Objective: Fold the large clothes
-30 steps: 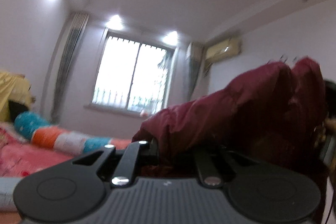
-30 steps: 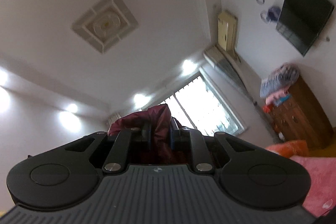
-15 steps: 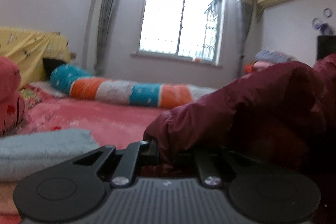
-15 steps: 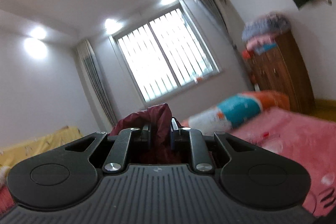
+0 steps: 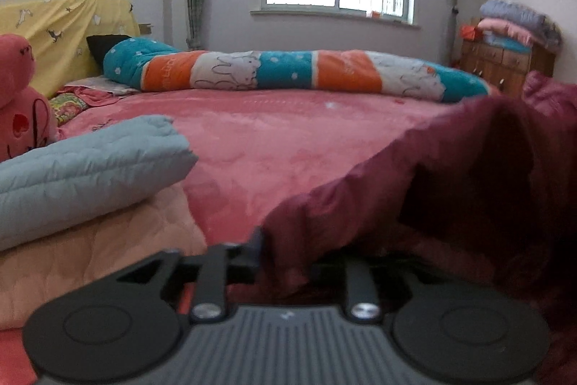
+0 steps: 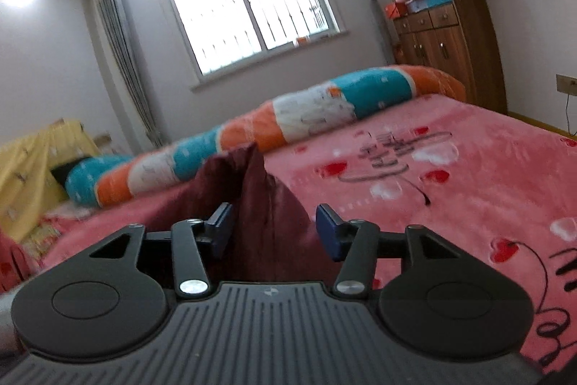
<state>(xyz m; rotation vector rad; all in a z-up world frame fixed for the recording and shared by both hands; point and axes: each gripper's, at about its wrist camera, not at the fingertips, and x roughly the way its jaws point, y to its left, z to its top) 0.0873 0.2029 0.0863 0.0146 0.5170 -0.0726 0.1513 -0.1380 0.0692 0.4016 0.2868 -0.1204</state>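
A dark maroon padded jacket (image 5: pixel 450 175) hangs from my left gripper (image 5: pixel 288 251) over the pink bed (image 5: pixel 288 132); the jaws are closed on its edge, and the right finger is hidden under the fabric. In the right wrist view my right gripper (image 6: pixel 274 230) stands open, its blue-padded fingers (image 6: pixel 326 231) apart with a peak of the maroon jacket (image 6: pixel 259 204) rising between them, touching neither pad clearly.
A folded light blue quilt (image 5: pixel 83 165) lies on a peach blanket (image 5: pixel 90 258) at left. A long teal, orange and white bolster (image 5: pixel 288 71) lies along the bed's far side. A wooden cabinet (image 6: pixel 450 46) with stacked bedding stands at right.
Both grippers swung down from facing the ceiling to low over the bed. The right gripper, shut on the jacket before, has opened. The left stays shut on the jacket.
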